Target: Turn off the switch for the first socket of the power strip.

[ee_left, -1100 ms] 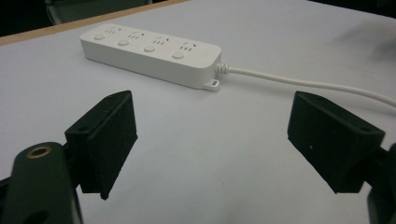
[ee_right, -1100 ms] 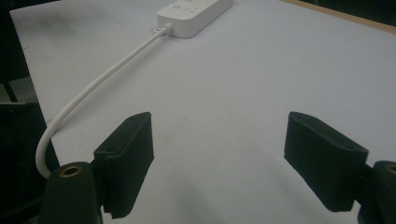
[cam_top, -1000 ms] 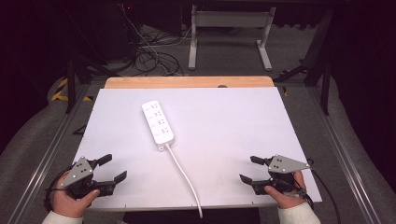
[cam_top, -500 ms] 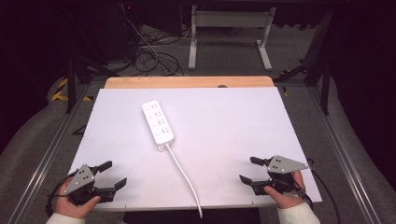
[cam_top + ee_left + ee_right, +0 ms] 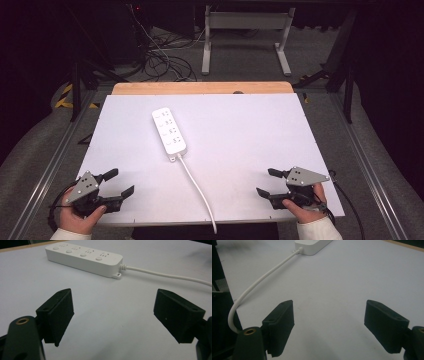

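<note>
High view, one white-topped table (image 5: 300,150) with a wooden strip along its far edge. Item: power strip (image 5: 169,130), white, four outlets, lying flat in the left-centre of the tabletop, nearer the far edge than the near one, long axis running slantwise from far-left to near-right. Its white cord (image 5: 197,187) left the near end and ran toward the near edge, dropping over it about the middle. Left gripper (image 5: 114,182) sat at the near-left corner, jaws spread wide with nothing between them; in the left gripper view the power strip (image 5: 83,258) lay well beyond the jaw tips, apart from them, cord (image 5: 165,276) trailing off toward the view's right. Right gripper (image 5: 267,182) sat near the near-right corner, jaws likewise parted and empty; in the right gripper view the cord (image 5: 259,281) curved past on the view's left side and only the strip's near end (image 5: 312,245) showed at the top. Progress, as judged: work on the strip not begun; item untouched, neither tool near contact. Approach, grasp and any handling all remained.
</note>
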Demonstrator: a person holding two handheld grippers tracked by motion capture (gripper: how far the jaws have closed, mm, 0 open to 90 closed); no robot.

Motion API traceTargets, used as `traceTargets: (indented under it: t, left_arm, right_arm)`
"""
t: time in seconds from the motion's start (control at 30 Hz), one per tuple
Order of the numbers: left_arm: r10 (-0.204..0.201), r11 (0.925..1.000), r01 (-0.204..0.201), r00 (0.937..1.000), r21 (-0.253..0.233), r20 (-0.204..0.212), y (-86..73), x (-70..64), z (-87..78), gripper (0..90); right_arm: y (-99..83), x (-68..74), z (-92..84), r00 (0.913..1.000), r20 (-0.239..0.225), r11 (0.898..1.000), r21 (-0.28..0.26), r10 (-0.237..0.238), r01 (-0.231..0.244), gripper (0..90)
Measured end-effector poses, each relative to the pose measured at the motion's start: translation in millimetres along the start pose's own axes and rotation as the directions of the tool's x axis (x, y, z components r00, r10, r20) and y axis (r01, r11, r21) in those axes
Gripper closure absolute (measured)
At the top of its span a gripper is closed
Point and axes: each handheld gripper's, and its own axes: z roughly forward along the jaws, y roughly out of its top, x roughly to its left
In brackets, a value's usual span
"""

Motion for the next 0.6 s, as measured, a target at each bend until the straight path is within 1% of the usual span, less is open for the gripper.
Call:
traceTargets:
  t: [0.17, 0.27, 0.33, 0.43, 0.57, 0.6]
  left_arm:
    - [0.01, 0.9999, -0.01, 0.9999, -0.01, -0.014, 0.8, -1.6, -1.6, 16.2]
    - [-0.002, 0.9999, 0.001, 0.9999, -0.013, -0.014, 1.0, -2.6, -2.3, 16.0]
    - [0.002, 0.9999, -0.002, 0.9999, -0.014, -0.014, 1.2, -2.0, -2.8, 15.9]
    - [-0.006, 0.9998, 0.006, 0.9998, -0.018, -0.019, 1.3, -1.8, -3.5, 15.5]
    - [-0.006, 0.9997, 0.005, 0.9997, -0.025, -0.022, 1.8, -1.1, -4.0, 15.2]
    - [-0.015, 0.9995, 0.014, 0.9997, -0.029, -0.018, 1.7, -1.4, -3.8, 15.1]
  right_arm:
    - [-0.3, -0.3, -0.6, 1.0, -0.001, 1.0, -0.005, 0.002, -0.002, 24.7]
    - [-0.1, -0.4, -0.9, 1.0, 0.0, 1.0, -0.005, 0.004, -0.004, 24.7]
    - [-0.1, -0.2, -0.7, 1.0, -0.002, 1.0, -0.007, 0.003, -0.003, 24.6]
    - [-0.1, -0.2, -0.8, 1.0, 0.0, 1.0, -0.006, 0.004, -0.004, 24.6]
    - [0.1, -0.3, -0.9, 1.0, 0.0, 1.0, -0.007, 0.004, -0.004, 24.6]
    - [0.0, -0.5, -0.8, 1.0, 0.0, 1.0, -0.007, 0.004, -0.004, 24.6]
